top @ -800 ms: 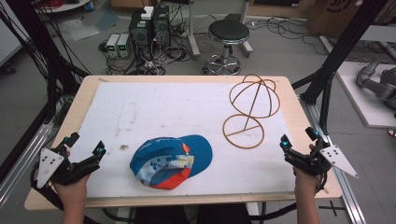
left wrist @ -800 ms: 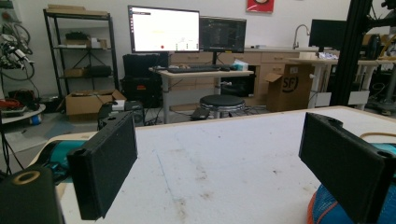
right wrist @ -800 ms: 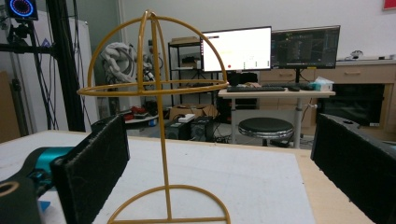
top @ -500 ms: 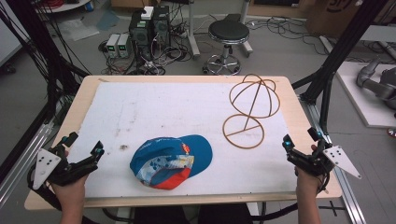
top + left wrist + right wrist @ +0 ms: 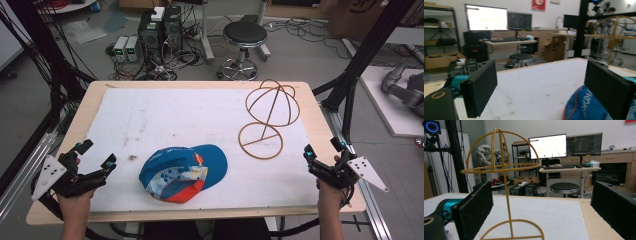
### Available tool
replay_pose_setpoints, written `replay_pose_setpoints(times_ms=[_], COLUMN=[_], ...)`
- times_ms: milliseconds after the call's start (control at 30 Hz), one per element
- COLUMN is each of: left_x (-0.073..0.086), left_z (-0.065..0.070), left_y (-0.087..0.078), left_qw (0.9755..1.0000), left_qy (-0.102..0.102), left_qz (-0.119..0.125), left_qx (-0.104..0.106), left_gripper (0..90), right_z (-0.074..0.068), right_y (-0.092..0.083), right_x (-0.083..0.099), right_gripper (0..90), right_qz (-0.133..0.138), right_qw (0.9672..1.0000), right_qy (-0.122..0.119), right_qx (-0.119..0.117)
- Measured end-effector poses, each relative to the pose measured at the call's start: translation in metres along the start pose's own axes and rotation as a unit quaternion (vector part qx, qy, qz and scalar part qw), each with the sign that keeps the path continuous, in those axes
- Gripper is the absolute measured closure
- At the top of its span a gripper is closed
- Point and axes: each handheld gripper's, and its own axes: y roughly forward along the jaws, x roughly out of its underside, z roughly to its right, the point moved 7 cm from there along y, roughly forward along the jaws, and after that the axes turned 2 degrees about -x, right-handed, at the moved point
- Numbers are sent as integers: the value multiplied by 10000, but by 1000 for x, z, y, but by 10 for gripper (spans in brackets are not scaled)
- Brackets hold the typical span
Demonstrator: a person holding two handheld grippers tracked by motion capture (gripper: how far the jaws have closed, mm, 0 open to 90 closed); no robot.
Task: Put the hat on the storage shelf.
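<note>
left gripper [image 5: 95, 155] sits at the counter's [image 5: 200, 105] seven o'clock, jaws apart and empty, aimed at the blue cap [image 5: 182, 172] just beside it at six – likely lining up a grasp. wire hat stand [image 5: 270, 117] waits upright at two; right gripper [image 5: 325, 152], four, spread empty.

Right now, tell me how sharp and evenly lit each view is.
High view: even light, soft shadows, the cap and wire stand clear. Left gripper view: jaws and cap blurred up close, monitor washed out. Right gripper view: stand sharp, jaws soft.
</note>
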Motion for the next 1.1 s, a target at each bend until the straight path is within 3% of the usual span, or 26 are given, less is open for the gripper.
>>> replay_pose_setpoints(times_ms=[100, 167, 200, 300, 367, 433, 500, 667, 800, 967, 1067, 1100], left_x=[-1, -1, -1, 0, 3, 9, 14, 25, 28, 35, 37, 39], left_z=[14, 17, 26, 32, 41, 51, 56, 66, 68, 71, 73, 75], left_y=[7, 9, 13, 17, 22, 28, 32, 41, 47, 56, 58, 60], left_qw=[9992, 9989, 9976, 9960, 9933, 9883, 9848, 9792, 9779, 9710, 9692, 9673], left_qy=[162, 197, 271, 346, 425, 487, 586, 757, 807, 730, 736, 756], left_qz=[-81, -107, -173, -254, -374, -597, -765, -1020, -1099, -1377, -1435, -1501], left_qx=[349, 411, 617, 782, 1009, 1313, 1446, 1584, 1587, 1814, 1864, 1901], left_gripper=[117, 117, 117, 117, 117, 118, 118, 124, 139, 174, 184, 188], right_z=[0, 0, 1, 1, 1, 1, 0, 1, 2, 4, 5, 5], right_y=[0, 0, 0, -1, -1, -1, -2, -3, -4, -7, -8, -9], right_x=[0, 0, 0, 0, 0, -1, 0, -1, -1, -2, -3, -3], right_gripper=[41, 41, 41, 41, 41, 41, 41, 41, 41, 41, 41, 41], right_qz=[5, 7, -1, -2, -2, -1, -14, -18, -15, -7, -3, 3], right_qw=[10000, 10000, 10000, 10000, 10000, 10000, 10000, 10000, 10000, 10000, 10000, 10000], right_qy=[8, 5, 9, 20, 45, 36, 18, 19, 24, -20, -24, 25], right_qx=[2, 0, 11, 18, 12, -3, -20, -19, -7, -3, 13, 19])
